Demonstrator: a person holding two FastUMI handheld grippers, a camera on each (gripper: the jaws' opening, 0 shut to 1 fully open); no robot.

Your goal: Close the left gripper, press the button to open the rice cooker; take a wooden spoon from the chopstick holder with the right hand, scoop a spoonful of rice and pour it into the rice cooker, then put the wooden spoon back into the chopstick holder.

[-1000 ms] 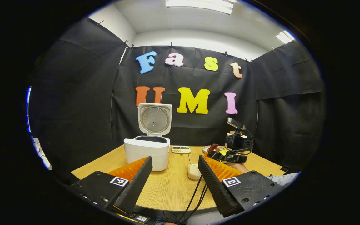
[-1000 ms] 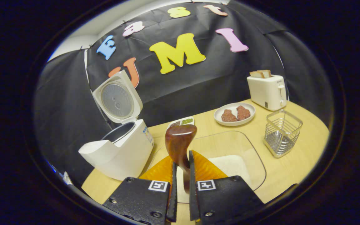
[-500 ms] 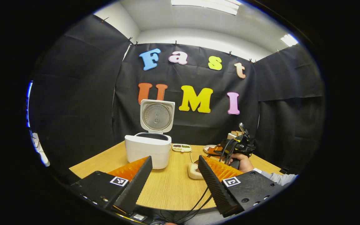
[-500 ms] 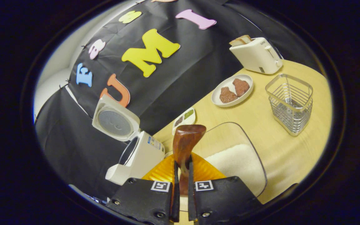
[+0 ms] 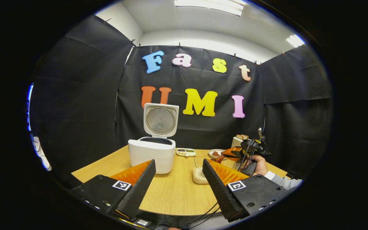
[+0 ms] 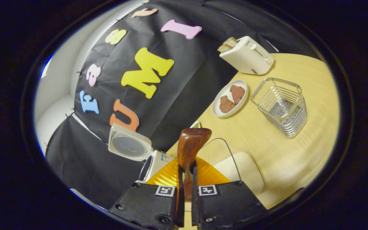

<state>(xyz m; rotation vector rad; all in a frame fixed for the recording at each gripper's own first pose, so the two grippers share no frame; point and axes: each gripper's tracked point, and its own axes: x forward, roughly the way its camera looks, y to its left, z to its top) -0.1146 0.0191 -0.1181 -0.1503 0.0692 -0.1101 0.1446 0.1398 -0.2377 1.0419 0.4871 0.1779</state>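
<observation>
The white rice cooker (image 5: 152, 155) stands on the table with its lid (image 5: 160, 119) raised upright and the dark pot showing. My left gripper (image 5: 179, 179) hangs open in front of it, nothing between its fingers. In the right gripper view, my right gripper (image 6: 186, 167) is shut on the dark wooden spoon (image 6: 191, 145), whose bowl sticks out ahead of the fingertips. This view is rolled hard over. The spoon is above the near edge of a clear glass container (image 6: 227, 145) holding white rice (image 6: 240, 167). The wire chopstick holder (image 6: 281, 107) stands to the right.
A plate with two brown pieces (image 6: 229, 98) and a toaster holding bread (image 6: 246, 56) sit beyond the holder. A small divided dish (image 5: 185, 152) lies beside the cooker. A hand (image 5: 260, 164) holds the right gripper at the table's right side. Cables trail over the front edge.
The right gripper has rolled further over with the spoon and drawn back toward the right, so the rice cooker sits lower and smaller in its view. The left gripper has barely moved.
</observation>
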